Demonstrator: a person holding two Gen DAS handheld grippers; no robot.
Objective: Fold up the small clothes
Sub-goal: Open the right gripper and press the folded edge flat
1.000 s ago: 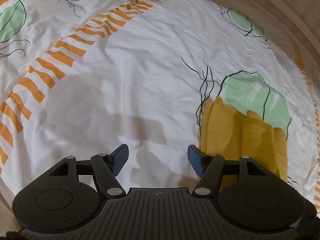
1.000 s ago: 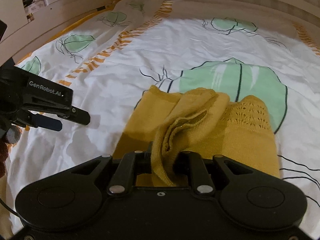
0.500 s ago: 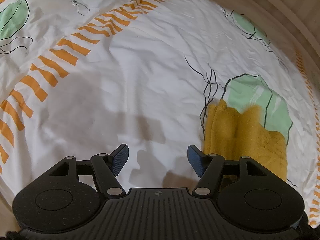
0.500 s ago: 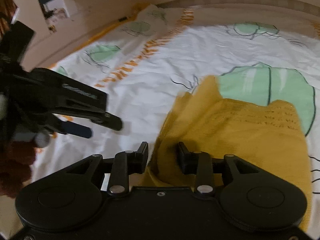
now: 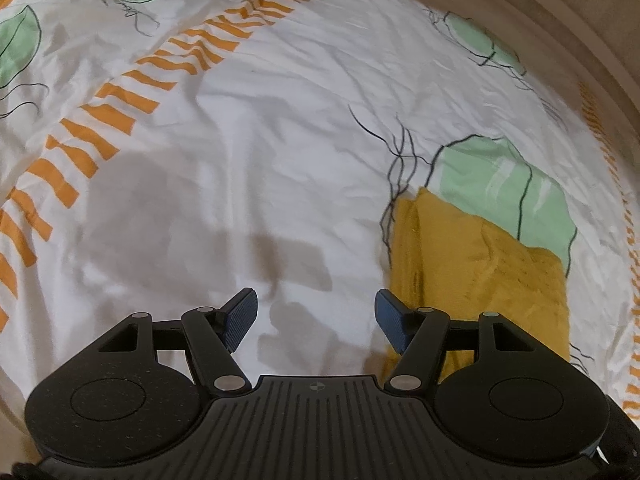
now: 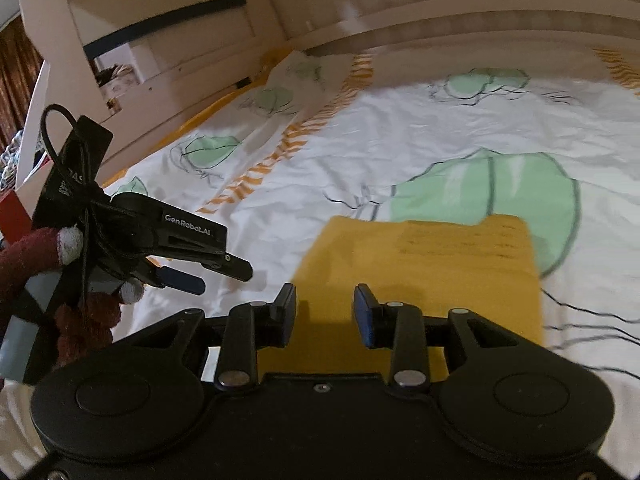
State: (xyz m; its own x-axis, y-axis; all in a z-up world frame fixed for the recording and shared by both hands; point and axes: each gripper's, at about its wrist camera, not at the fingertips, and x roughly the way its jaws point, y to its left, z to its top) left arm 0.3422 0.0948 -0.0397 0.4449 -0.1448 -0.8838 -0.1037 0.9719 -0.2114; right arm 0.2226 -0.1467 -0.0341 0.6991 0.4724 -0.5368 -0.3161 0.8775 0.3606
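Lying flat on the bed sheet (image 6: 400,128) is a yellow knitted cloth (image 6: 420,264), partly covering a green leaf print (image 6: 500,184). The right tool (image 6: 325,312) is hanging open just above the cloth's near edge, holding nothing. The left tool (image 5: 316,320) is also open and empty, beside the cloth.

yellow garment (image 6: 420,280) blurred, near edge hidden

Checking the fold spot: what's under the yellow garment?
The yellow garment lies on the bedsheet, covering part of a green leaf print. Anything between its layers is hidden.
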